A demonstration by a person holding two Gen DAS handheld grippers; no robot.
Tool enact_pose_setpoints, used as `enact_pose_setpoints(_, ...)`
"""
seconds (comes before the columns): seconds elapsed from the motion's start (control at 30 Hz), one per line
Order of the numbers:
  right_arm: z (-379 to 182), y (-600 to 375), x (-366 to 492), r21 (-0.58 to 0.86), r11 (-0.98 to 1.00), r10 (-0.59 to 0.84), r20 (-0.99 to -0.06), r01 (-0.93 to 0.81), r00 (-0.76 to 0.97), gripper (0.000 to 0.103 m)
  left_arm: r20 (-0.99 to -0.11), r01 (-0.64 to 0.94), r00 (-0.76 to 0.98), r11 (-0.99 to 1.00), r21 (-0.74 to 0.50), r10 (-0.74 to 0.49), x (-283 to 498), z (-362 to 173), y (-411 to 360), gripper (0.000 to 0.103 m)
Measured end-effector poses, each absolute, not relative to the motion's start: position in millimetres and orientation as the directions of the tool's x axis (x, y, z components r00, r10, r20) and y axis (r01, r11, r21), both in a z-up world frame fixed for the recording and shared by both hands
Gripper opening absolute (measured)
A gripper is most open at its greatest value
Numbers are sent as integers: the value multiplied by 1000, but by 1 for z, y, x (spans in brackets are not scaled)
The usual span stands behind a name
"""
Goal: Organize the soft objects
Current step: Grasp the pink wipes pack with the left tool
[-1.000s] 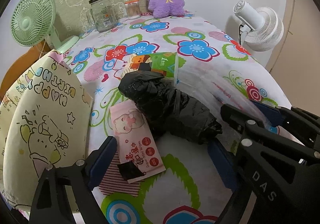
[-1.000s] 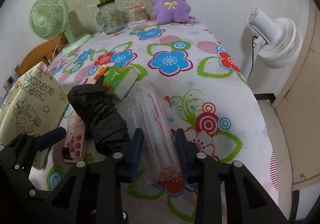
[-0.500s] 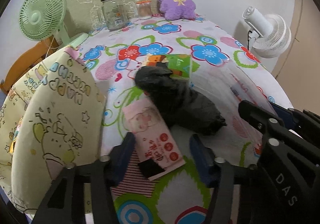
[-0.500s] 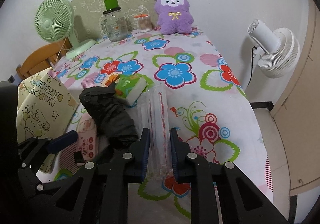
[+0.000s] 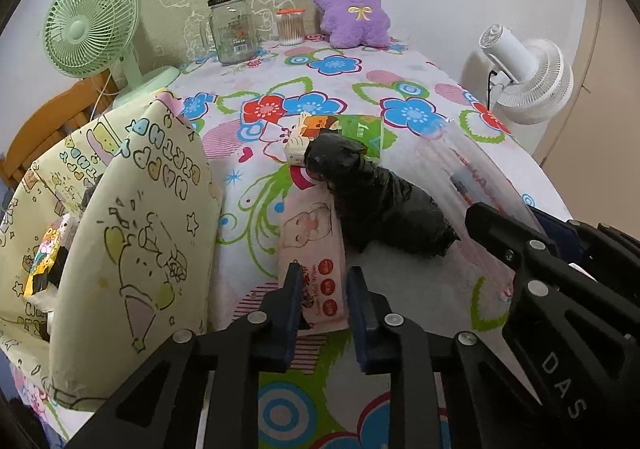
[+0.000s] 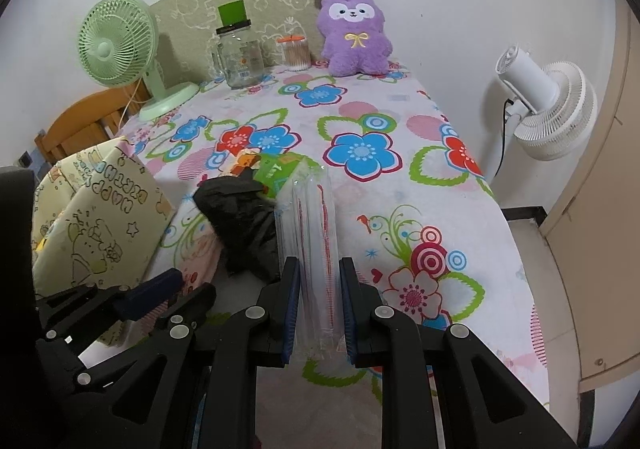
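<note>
Left gripper (image 5: 323, 291) clenched on wipes pack (image 5: 310, 249) at 6 o'clock on the counter (image 5: 400, 89); jaws just closing onto it. Right gripper (image 6: 319, 299) clamped on clear sleeve (image 6: 314, 233), beside black bag (image 6: 244, 221) at 9 o'clock. Yellow tote (image 5: 132, 217) standing at far 9 o'clock.

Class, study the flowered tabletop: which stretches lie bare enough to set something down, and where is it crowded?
Bare: the middle cloth between the glass jar and the green tissue pack, and the right side toward the white fan. Crowded: the near-left, with black bag, wipes pack, plastic sleeve and gift bag.
</note>
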State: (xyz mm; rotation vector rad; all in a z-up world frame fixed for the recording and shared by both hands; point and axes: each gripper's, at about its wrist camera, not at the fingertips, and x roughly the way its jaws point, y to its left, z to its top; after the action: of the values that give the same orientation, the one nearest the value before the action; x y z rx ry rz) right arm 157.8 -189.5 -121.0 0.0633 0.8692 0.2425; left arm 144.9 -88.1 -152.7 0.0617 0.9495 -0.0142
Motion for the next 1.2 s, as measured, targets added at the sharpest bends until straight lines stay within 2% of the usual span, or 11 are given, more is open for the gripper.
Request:
enact_pose_setpoints(0.13, -118, -188, 152, 153, 970, 238, -745, -188, 624, 22, -818, 50, 575, 998, 26, -7, 140, -152, -86, 16)
enact_pose_setpoints(0.27, -116, -186, 148, 155, 970, 241, -743, -190, 624, 22, -830, 49, 557, 999, 13, -17, 139, -156, -86, 17)
enact_pose_setpoints(0.3, -116, -186, 148, 155, 970, 241, -743, -189, 624, 22, -828, 47, 560, 999, 14, -14, 138, -155, -86, 23)
enact_pose_setpoints(0.33, -116, -186, 148, 155, 970, 240, -744, -188, 624, 22, -824, 43, 567, 999, 15, -12, 138, -154, -86, 36)
enact_pose_setpoints(0.37, -117, -186, 148, 155, 970, 240, -745, -188, 623, 22, -819, 40, 573, 999, 19, -8, 138, -154, -86, 38)
enact_pose_setpoints(0.67, -119, -187, 156, 151, 972, 233, -751, -183, 617, 22, -820, 27, 571, 998, 60, 34, 151, -160, -88, 46)
enact_pose_setpoints(0.97, -123, -186, 166, 147, 973, 226, -763, -177, 605, 22, -837, 38, 547, 999, 24, -1, 164, -166, -88, 66)
enact_pose_setpoints(1.07, -124, -186, 167, 147, 974, 224, -765, -175, 604, 22, -837, 40, 548, 999, 12, -12, 165, -166, -88, 65)
enact_pose_setpoints(1.1, -124, -187, 168, 148, 974, 224, -765, -174, 604, 22, -836, 38, 549, 999, 11, -12, 164, -166, -87, 57)
enact_pose_setpoints(1.13, -124, -186, 168, 147, 974, 223, -765, -174, 604, 22, -833, 33, 553, 999, 14, -7, 164, -165, -87, 45)
enact_pose_setpoints(1.2, -124, -187, 169, 149, 974, 221, -766, -168, 604, 22, -833, 31, 553, 999, 11, -8, 164, -164, -85, 36)
